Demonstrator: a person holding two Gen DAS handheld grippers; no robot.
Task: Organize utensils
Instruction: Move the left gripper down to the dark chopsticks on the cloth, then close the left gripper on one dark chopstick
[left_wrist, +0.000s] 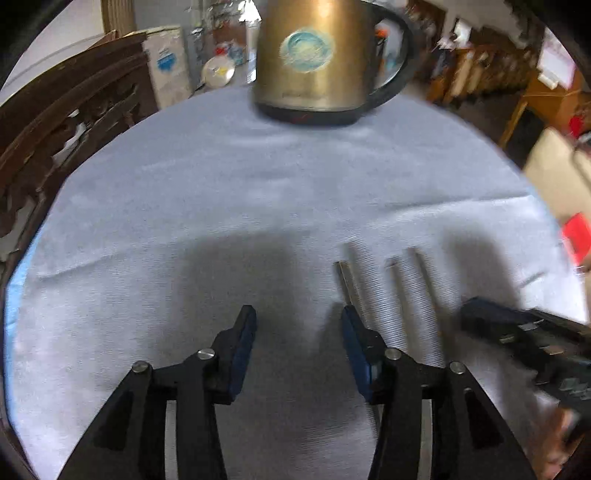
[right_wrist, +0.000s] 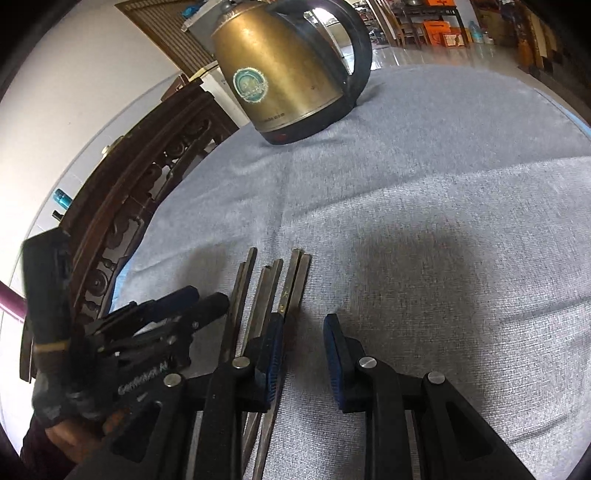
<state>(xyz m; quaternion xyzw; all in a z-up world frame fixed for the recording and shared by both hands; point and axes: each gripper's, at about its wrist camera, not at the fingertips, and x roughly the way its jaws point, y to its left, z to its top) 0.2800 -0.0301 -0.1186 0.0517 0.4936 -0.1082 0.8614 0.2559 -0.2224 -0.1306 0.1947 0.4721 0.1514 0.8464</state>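
**Metal chopsticks side by side on the grey cloth, both grippers low beside them**

Steel-coloured chopsticks (right_wrist: 271, 291) lie in close pairs on the pale grey tablecloth (right_wrist: 424, 229), roughly parallel, their squared ends pointing toward the kettle. One stick carries small gold marks along its flat side. The right gripper (right_wrist: 303, 334) sits low over them: its left pad lies over the rightmost pair, though contact is hard to judge, and its right pad is over bare cloth, so the jaws stand partly spread with nothing pinched. In the left wrist view the sticks blur into streaks, their ends just past the right finger of the left gripper (left_wrist: 299, 321), whose jaws are spread over empty cloth, holding nothing. The two grippers are near each other, with the chopsticks between them. Farther back on the cloth stands a brass-coloured electric kettle (right_wrist: 280, 77) with a black handle, black base and round teal sticker. Carved dark wooden furniture (right_wrist: 147, 177) runs along the table's left edge.
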